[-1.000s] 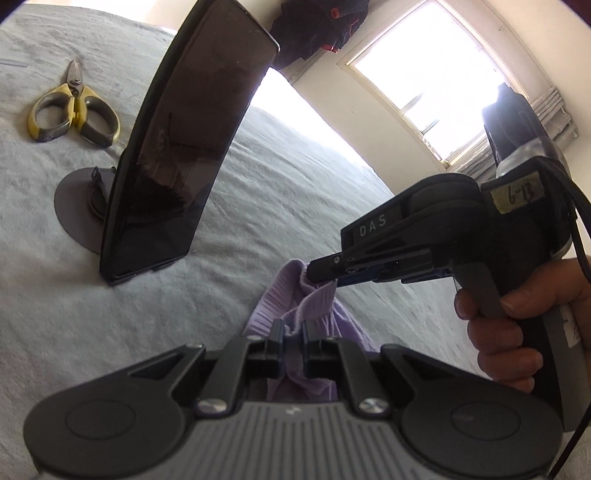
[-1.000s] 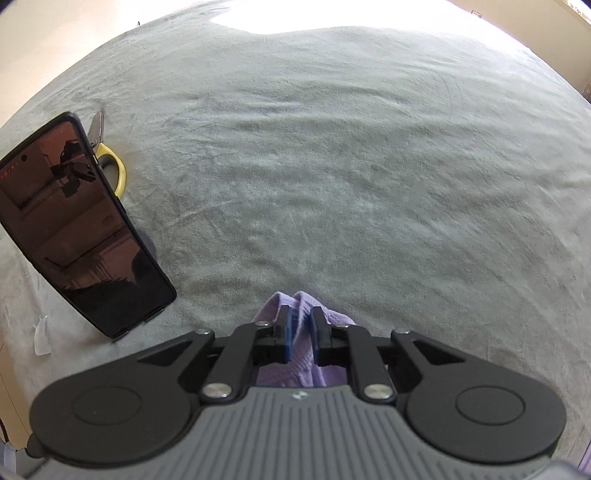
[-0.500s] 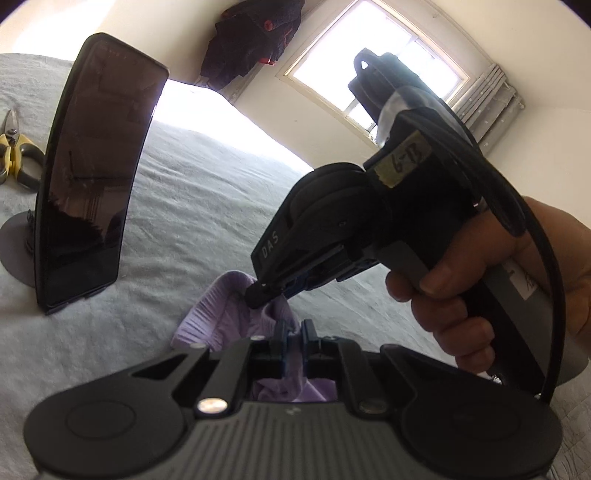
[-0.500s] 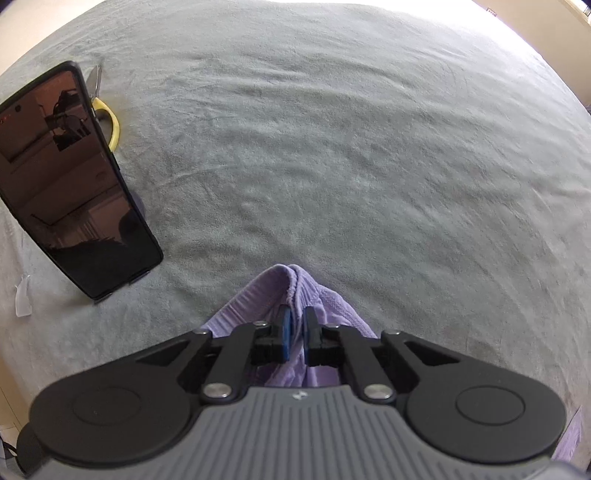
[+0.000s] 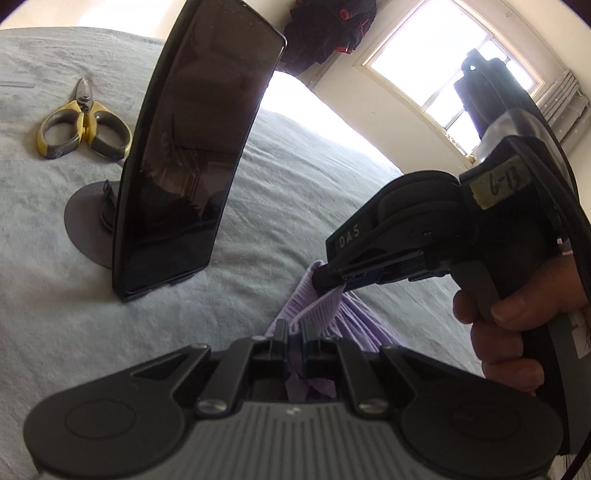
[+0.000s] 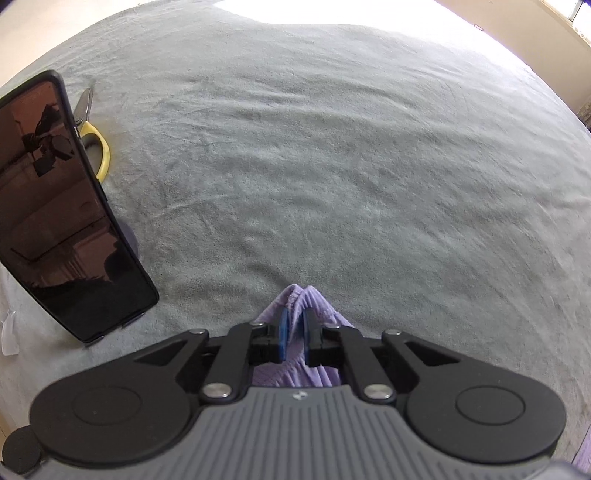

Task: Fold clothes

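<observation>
Fingers of the left gripper pinch the lilac garment – right gripper jaws opening around its bunched edge, phone at nine o'clock

The left gripper pinches lilac cloth; just beyond its jaws, the right gripper, jaws opening, has the same cloth between them.

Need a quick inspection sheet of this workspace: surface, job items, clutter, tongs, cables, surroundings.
Surface: grey blanket, wrinkled.
Job's things: lilac garment, bunched, pinched by both tongs.
Clutter: phone upright on round stand; yellow-handled scissors beside it.
Tongs: left tongs shut on the garment; right tongs opening a little, garment between the pads.
Cables: black cable along the right tool.
Surroundings: bright window, dark clothes hanging on the wall.
</observation>
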Available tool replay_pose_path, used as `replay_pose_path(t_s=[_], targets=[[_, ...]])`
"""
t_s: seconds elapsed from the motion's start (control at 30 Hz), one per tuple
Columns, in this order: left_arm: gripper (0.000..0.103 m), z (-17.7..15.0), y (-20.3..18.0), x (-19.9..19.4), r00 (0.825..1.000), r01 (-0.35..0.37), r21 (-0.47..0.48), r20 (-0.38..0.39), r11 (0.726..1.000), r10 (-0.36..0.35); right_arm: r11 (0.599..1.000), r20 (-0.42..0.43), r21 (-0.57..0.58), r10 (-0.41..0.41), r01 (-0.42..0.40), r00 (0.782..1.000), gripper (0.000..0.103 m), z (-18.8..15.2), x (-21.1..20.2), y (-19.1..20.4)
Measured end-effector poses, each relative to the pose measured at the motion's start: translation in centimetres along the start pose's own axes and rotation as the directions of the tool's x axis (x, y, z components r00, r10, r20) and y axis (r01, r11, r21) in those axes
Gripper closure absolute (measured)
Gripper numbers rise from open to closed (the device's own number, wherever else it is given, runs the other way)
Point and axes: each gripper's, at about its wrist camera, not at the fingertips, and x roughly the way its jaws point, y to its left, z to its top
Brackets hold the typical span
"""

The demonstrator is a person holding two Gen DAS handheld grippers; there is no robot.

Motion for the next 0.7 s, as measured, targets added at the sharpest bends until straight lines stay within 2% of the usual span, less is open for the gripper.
replay_pose_path(t_s=[0.03,0.07,0.13,0.27,0.47,0.6,0.7], targets=[[0.095,0.1,0.2,0.1,1.0,-0.002,-0.012,-0.001,1.0,0.002,1.0,0.019,0.013,0.017,-0.017,1.0,0.087,-0.2,-0.5,-0.5],[0.094,0.2,0.4,0.1,1.0,-0.003,-0.024,-0.002,1.0,0.003,0.999,0.039,0.027,0.034,-0.035,0.999,0.076,-0.3,-1.0,-1.0],[0.094,0.4,0.9,0.0,1.0,0.009,-0.062,-0.009,0.998,-0.009,0.996,0.08,0.056,0.068,-0.072,0.994,0.06,-0.7,-2.1,-2.0],[0.089,0.8,2.3,-0.9,0.998,0.058,-0.147,-0.014,0.988,-0.06,0.977,0.143,0.115,0.163,-0.18,0.976,0.06,-2.8,-5.1,-4.8],[0.083,0.9,3.7,-2.0,0.994,0.1,-0.228,-0.011,0.969,-0.105,0.931,0.231,0.115,0.314,-0.346,0.921,0.06,-9.8,-8.3,-6.8],[0.08,0.9,3.5,-2.2,0.994,0.099,-0.227,-0.019,0.969,-0.106,0.911,0.242,0.106,0.366,-0.399,0.899,0.06,-14.6,-8.4,-7.5],[0.081,0.7,2.8,-1.5,0.996,0.077,-0.205,-0.034,0.976,-0.086,0.922,0.249,0.079,0.35,-0.379,0.903,0.06,-17.4,-7.8,-8.0]])
